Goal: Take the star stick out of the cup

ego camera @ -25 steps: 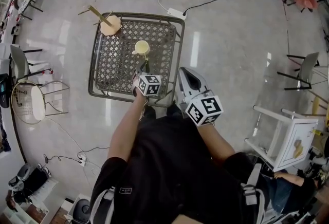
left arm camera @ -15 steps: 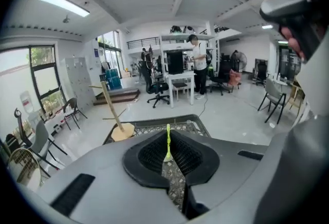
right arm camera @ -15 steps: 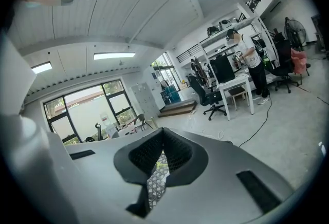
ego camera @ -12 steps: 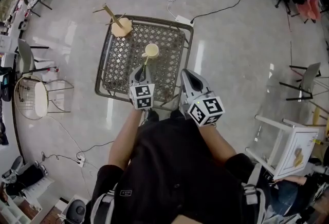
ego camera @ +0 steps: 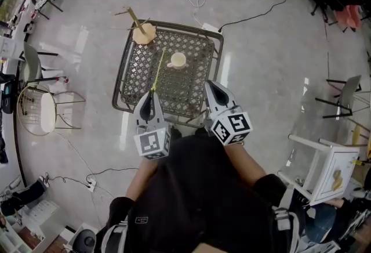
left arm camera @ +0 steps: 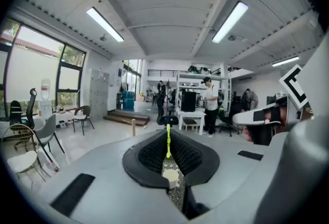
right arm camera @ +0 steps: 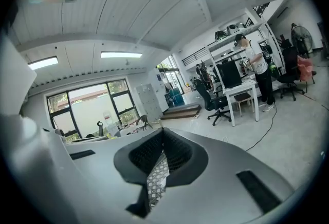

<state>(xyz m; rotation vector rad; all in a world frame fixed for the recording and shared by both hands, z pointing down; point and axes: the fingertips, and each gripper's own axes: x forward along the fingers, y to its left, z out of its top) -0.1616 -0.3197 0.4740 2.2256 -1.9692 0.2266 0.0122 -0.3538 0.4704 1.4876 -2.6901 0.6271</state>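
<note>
Left gripper [ego camera: 149, 101]: on the person's side of the cup [ego camera: 178, 61], a bit to its left. Its jaws are shut tight on the low end of the star stick [ego camera: 157, 71].
Right gripper [ego camera: 213, 90]: also on the person's side of the cup, a bit to its right. Its jaws are pressed together with nothing in them.
Star stick: out of the cup and up in the air. It slants away from the left jaws and passes just to the left of the cup.
How it will handle: it looks very thin and light, and I think it could bend or slip. The low end, where the jaws pinch it, seems the best spot to hold.
Cup: stands alone on the mesh desk [ego camera: 191, 86], with no stick in it.
Wooden stand [ego camera: 144, 32]: past the cup, at the far left corner of the desk.
What changed: half a second ago the left jaws were right at the cup. Now they have pulled back toward the person, and the stick came out with them.
</note>
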